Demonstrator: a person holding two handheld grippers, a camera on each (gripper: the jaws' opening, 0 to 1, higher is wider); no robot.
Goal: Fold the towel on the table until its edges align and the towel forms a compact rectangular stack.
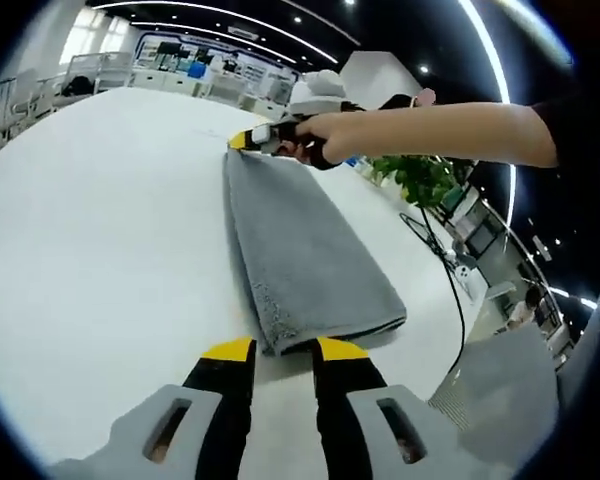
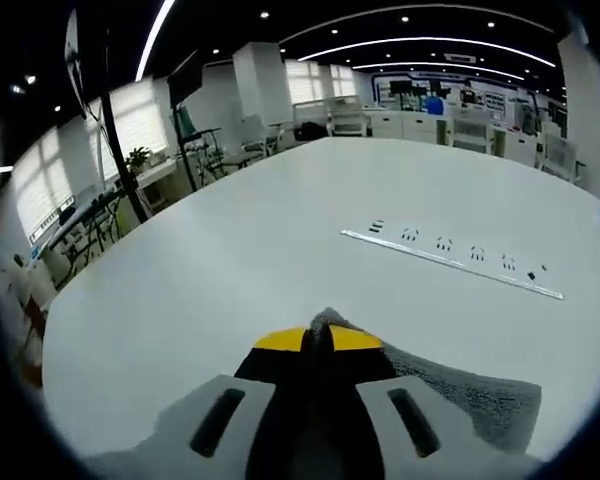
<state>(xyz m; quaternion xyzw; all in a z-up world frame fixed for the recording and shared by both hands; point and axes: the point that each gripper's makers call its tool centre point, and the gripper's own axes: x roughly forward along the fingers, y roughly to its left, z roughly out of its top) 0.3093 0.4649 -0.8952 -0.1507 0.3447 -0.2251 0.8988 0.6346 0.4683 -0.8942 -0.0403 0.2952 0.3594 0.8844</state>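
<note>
Two tongs work the soft, limp grey towel lying folded lengthwise mid-bench: right tongs pinch its far end, left tongs stand spread at its near end, the natural hold.

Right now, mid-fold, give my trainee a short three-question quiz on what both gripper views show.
1. True or false: the grey towel lies in a long folded strip on the white table.
2. The right gripper is: A) open above the table, B) shut on a towel corner, C) holding a cable.
3. Which end of the towel sits at the left gripper: near or far?

Key: 1 true; 2 B; 3 near.
</note>
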